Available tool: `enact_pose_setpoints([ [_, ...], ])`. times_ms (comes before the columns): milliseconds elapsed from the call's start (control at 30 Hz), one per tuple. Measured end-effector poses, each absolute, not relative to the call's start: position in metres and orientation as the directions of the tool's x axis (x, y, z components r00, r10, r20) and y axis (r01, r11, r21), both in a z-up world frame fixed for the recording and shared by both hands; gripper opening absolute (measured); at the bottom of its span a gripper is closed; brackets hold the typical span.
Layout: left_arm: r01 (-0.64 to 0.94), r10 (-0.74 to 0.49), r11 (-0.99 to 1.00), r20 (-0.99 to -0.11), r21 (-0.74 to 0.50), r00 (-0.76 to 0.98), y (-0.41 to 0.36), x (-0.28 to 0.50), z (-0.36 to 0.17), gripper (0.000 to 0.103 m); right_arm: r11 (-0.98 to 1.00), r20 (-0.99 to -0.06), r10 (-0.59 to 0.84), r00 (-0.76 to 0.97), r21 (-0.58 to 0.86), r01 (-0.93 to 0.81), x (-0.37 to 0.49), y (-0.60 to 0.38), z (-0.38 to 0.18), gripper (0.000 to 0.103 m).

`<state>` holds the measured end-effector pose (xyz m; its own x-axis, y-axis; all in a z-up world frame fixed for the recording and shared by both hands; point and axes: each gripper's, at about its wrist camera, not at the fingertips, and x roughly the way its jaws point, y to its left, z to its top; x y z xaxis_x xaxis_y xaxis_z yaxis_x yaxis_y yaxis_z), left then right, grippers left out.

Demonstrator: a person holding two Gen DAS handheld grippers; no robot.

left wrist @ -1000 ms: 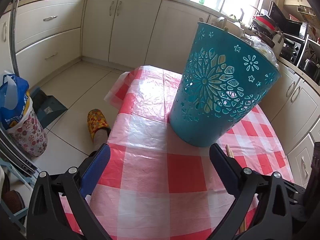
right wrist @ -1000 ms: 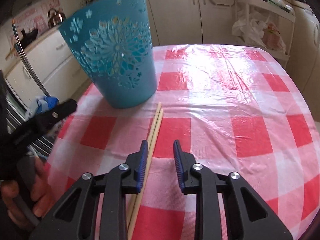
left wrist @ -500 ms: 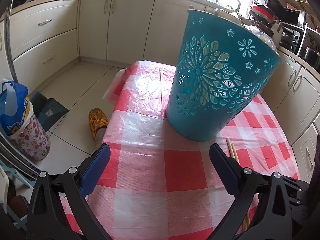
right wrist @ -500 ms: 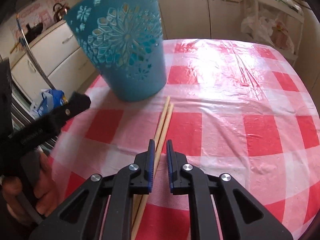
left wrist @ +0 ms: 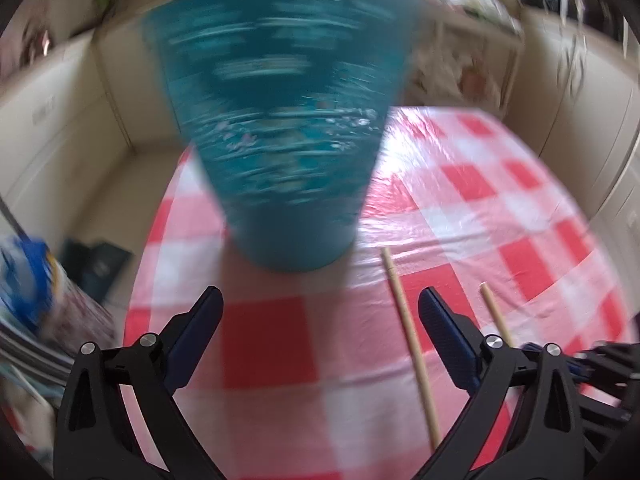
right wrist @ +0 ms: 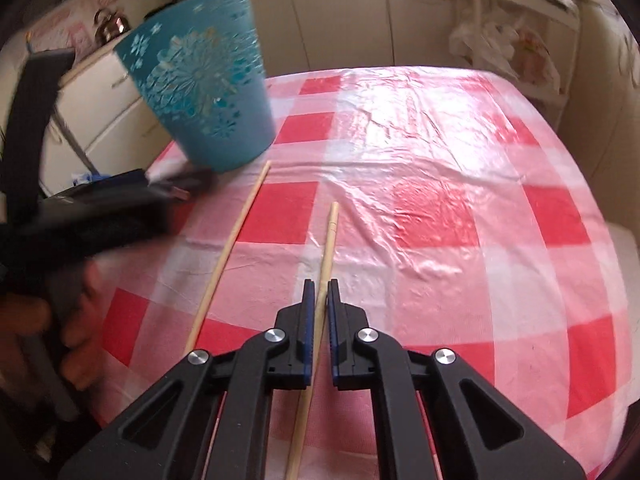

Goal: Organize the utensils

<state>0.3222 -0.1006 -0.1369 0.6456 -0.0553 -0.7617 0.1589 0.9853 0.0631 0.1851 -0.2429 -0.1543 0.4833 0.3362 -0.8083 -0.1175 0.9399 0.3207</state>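
Note:
A teal cut-out bucket (right wrist: pixel 208 92) stands on the red-and-white checked tablecloth (right wrist: pixel 440 208); it fills the left wrist view (left wrist: pixel 280 152), blurred. My right gripper (right wrist: pixel 319 294) is shut on one wooden chopstick (right wrist: pixel 329 236), which points forward from its jaws. The second chopstick (right wrist: pixel 232 240) lies on the cloth to its left. In the left wrist view my left gripper (left wrist: pixel 320 308) is open and empty in front of the bucket, with the lying chopstick (left wrist: pixel 408 328) between its fingers and the held chopstick (left wrist: pixel 494 312) right of them.
Cream kitchen cabinets (right wrist: pixel 340 16) ring the table. A shelf with plastic bags (right wrist: pixel 504 44) stands at the far right. A blue bag (left wrist: pixel 28 280) sits on the floor left of the table. The hand holding the left gripper (right wrist: pixel 80 320) is at left.
My right gripper has closed on one chopstick and pulled it to the right, away from the other. The left gripper has swung quickly right, facing the bucket; its view is blurred.

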Motion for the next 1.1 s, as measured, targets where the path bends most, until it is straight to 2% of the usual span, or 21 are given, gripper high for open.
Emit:
enact_pose_setpoints([
  [100,0.182,-0.004,0.973,-0.777,0.143,0.63,-0.125,0.328,-0.148,0.079,0.935,-0.801,0.348,0.488,0.335,-0.117,0.181,-0.244,-0.154,0.007],
  [167,0.203,-0.01,0.968,-0.79,0.146,0.613,-0.13,0.328,-0.153,0.05,0.934,-0.798,0.35,0.491,0.336,-0.12,0.18,-0.243,-0.155,0.007],
  [200,0.223,-0.044,0.967,-0.79,0.119,0.611,-0.13,0.325,-0.152,0.041,0.935,-0.797,0.348,0.493,0.332,-0.123,0.181,-0.245,-0.154,0.007],
  [233,0.233,-0.059,0.967,-0.794,0.106,0.605,-0.129,0.323,-0.152,0.021,0.936,-0.797,0.347,0.495,0.329,-0.126,0.182,-0.246,-0.155,0.007],
  [267,0.244,-0.076,0.966,-0.797,0.092,0.6,-0.127,0.319,-0.152,0.009,0.937,-0.797,0.344,0.496,0.323,-0.131,0.181,-0.245,-0.154,0.007],
  [367,0.22,-0.125,0.975,-0.797,0.01,0.59,-0.111,0.309,-0.15,0.005,0.928,-0.794,0.371,0.482,0.336,-0.16,0.183,-0.241,-0.154,0.007],
  [500,0.161,-0.174,0.982,-0.774,-0.094,0.608,-0.076,0.285,-0.149,0.005,0.931,-0.789,0.365,0.494,0.304,-0.202,0.18,-0.231,-0.148,0.007],
  [567,0.159,-0.211,0.977,-0.78,-0.144,0.589,-0.062,0.274,-0.153,0.005,0.932,-0.782,0.362,0.507,0.31,-0.187,0.182,-0.233,-0.146,0.01],
  [600,0.155,-0.219,0.975,-0.784,-0.158,0.581,-0.057,0.274,-0.153,0.005,0.929,-0.78,0.368,0.506,0.327,-0.173,0.185,-0.236,-0.147,0.016],
  [633,0.149,-0.231,0.973,-0.789,-0.178,0.57,-0.052,0.273,-0.154,0.009,0.927,-0.778,0.372,0.506,0.337,-0.162,0.188,-0.237,-0.147,0.019],
  [700,0.147,-0.246,0.969,-0.794,-0.197,0.556,-0.044,0.275,-0.152,0.023,0.928,-0.782,0.368,0.503,0.339,-0.153,0.193,-0.238,-0.149,0.021],
  [733,0.14,-0.233,0.972,-0.797,-0.187,0.557,-0.042,0.276,-0.15,0.045,0.929,-0.784,0.367,0.501,0.338,-0.153,0.195,-0.237,-0.149,0.021],
  [767,0.132,-0.217,0.976,-0.796,-0.173,0.565,-0.042,0.277,-0.148,0.056,0.931,-0.788,0.363,0.498,0.331,-0.156,0.197,-0.235,-0.151,0.021],
  [867,0.171,-0.172,0.981,-0.801,-0.087,0.574,-0.053,0.284,-0.145,0.057,0.941,-0.799,0.338,0.497,0.294,-0.168,0.199,-0.229,-0.151,0.021],
  [1000,0.22,-0.138,0.975,-0.821,-0.015,0.554,-0.076,0.297,-0.154,0.054,0.954,-0.815,0.294,0.5,0.217,-0.207,0.195,-0.219,-0.152,0.007],
  [1067,0.245,-0.132,0.97,-0.808,0.015,0.574,-0.083,0.293,-0.154,0.037,0.949,-0.812,0.31,0.495,0.234,-0.21,0.192,-0.221,-0.152,0.007],
  [1100,0.254,-0.144,0.967,-0.808,0.007,0.571,-0.085,0.292,-0.153,0.032,0.948,-0.811,0.315,0.493,0.242,-0.207,0.192,-0.223,-0.152,0.007],
])
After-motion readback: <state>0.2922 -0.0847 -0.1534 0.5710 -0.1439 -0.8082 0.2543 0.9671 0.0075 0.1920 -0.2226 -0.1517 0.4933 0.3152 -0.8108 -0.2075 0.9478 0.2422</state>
